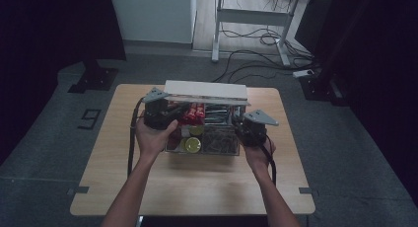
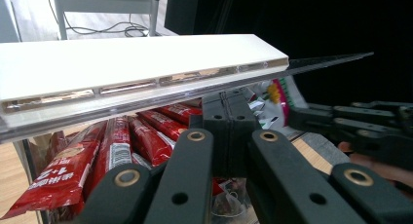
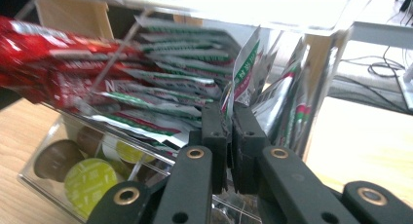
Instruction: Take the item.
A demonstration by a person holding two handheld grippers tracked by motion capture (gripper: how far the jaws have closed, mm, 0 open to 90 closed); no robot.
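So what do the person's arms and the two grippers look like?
Both forearms are bare, no sleeves in view. Each hand holds a black gripper: left gripper, right gripper. Each carries a grey three-cornered plate on top and trails a black cable. Up close, the black jaw links have brass-coloured pivot rings.

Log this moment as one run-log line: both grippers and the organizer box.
left gripper: shut, empty, under raised lid | right gripper: shut on green-and-white sachet | clear organizer box: open on table

High view: dim, corners black, pale wooden table (image 1: 197, 187) moderately lit. Gripper views: brighter, top glare (right washed out), near jaws soft.
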